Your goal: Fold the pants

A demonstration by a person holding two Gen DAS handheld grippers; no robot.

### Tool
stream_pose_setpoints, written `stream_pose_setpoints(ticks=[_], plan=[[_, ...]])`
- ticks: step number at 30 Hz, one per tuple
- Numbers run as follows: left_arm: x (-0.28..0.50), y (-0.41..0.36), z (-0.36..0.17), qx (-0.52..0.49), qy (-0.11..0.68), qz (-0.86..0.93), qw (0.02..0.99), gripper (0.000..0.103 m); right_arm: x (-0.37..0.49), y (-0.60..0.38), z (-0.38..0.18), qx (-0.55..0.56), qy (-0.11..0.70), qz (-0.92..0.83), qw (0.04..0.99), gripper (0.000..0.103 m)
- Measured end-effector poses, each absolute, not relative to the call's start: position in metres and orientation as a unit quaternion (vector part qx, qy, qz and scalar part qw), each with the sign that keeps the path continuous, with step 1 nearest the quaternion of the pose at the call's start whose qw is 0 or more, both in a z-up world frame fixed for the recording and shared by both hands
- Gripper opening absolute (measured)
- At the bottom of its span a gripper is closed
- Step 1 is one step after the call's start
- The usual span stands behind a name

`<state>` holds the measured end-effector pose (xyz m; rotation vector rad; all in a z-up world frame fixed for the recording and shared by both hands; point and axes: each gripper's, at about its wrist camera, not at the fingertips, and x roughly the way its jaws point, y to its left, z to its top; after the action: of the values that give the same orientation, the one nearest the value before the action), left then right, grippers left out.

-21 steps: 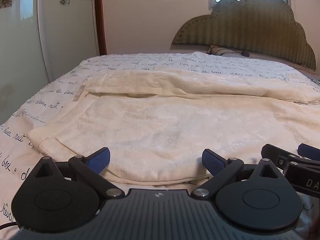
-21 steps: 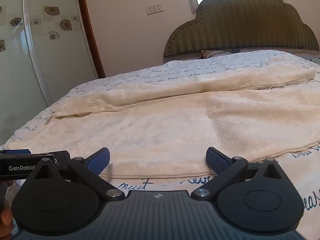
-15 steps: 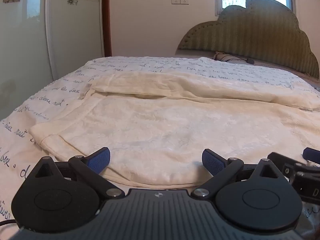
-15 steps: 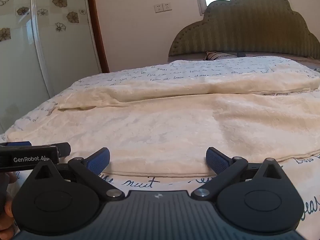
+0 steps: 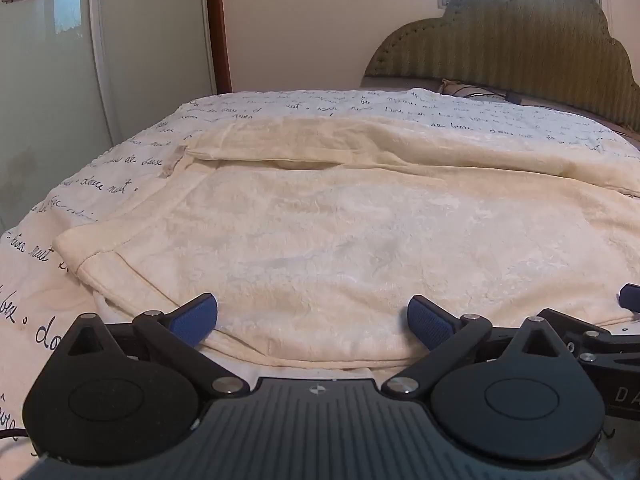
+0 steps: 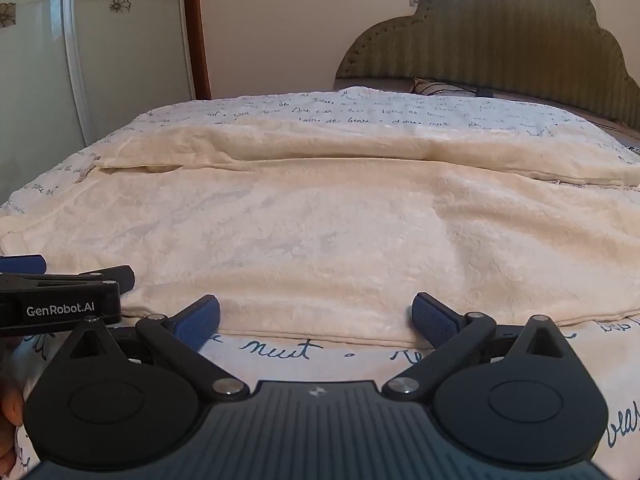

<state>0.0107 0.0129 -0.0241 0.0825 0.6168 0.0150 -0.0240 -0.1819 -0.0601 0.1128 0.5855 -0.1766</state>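
Cream fleece pants [image 5: 340,240] lie spread flat across the bed, both legs side by side, the far one [image 5: 360,140] behind the near one. My left gripper [image 5: 312,322] stands wide open just above the near hem edge, close to the pants' left end, with nothing between its blue pads [image 5: 194,320]. In the right wrist view the same pants [image 6: 340,232] fill the middle. There my right gripper [image 6: 316,320] is open too, hovering over the near edge, further right along the cloth. The grippers sit side by side.
The bed carries a white cover [image 6: 280,350] printed with dark handwriting. A green padded headboard [image 5: 520,48] stands at the far right with a pillow [image 6: 436,86] below it. A glass sliding door [image 5: 52,92] lines the left side. A hand [image 6: 8,420] shows at the lower left.
Both grippers have dipped lower and moved slightly closer to the near edge of the pants. The jaws stayed wide open and the pants have not moved.
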Motion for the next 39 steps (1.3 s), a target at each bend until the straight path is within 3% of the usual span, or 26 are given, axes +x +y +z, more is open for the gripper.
stream_pose_setpoints(ticks=[39], plan=[[0.0128,0.0128,-0.0267,0.043,0.307,0.008,0.951,0.103,-0.0213,-0.1803,-0.0631,0.055,0.29,-0.09,0.951,0.103]])
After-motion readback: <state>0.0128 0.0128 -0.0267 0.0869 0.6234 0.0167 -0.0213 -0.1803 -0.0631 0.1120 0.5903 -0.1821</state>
